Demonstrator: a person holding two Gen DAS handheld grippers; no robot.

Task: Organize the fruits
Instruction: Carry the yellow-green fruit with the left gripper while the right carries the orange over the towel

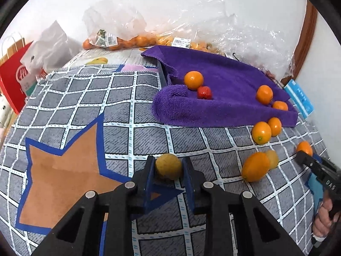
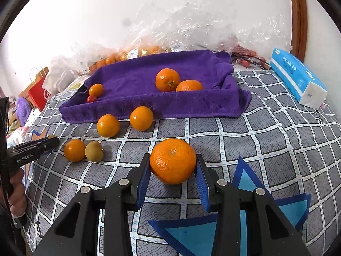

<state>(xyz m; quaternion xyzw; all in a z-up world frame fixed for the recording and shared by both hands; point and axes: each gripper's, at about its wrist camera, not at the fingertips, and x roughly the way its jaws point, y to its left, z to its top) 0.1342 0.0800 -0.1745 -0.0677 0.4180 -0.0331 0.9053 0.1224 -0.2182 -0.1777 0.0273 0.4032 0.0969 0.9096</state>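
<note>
My left gripper (image 1: 168,166) is shut on a small yellow-brown fruit (image 1: 168,167) just above the patterned cloth. My right gripper (image 2: 173,164) is shut on a large orange mandarin (image 2: 173,160). A purple towel-lined tray (image 1: 230,111) (image 2: 149,106) holds two mandarins (image 2: 167,79) (image 2: 189,85), a small orange fruit (image 2: 96,90) and a red fruit (image 2: 91,98). Loose on the cloth lie two orange fruits (image 2: 108,125) (image 2: 141,118), another orange fruit (image 2: 74,150) and a yellow-brown one (image 2: 94,151).
Clear plastic bags of fruit (image 1: 127,40) lie behind the tray against the wall. A blue tissue pack (image 2: 298,76) lies right of the tray. A red paper bag (image 1: 15,81) stands at the far left. The grey checked cloth (image 1: 85,111) covers the surface.
</note>
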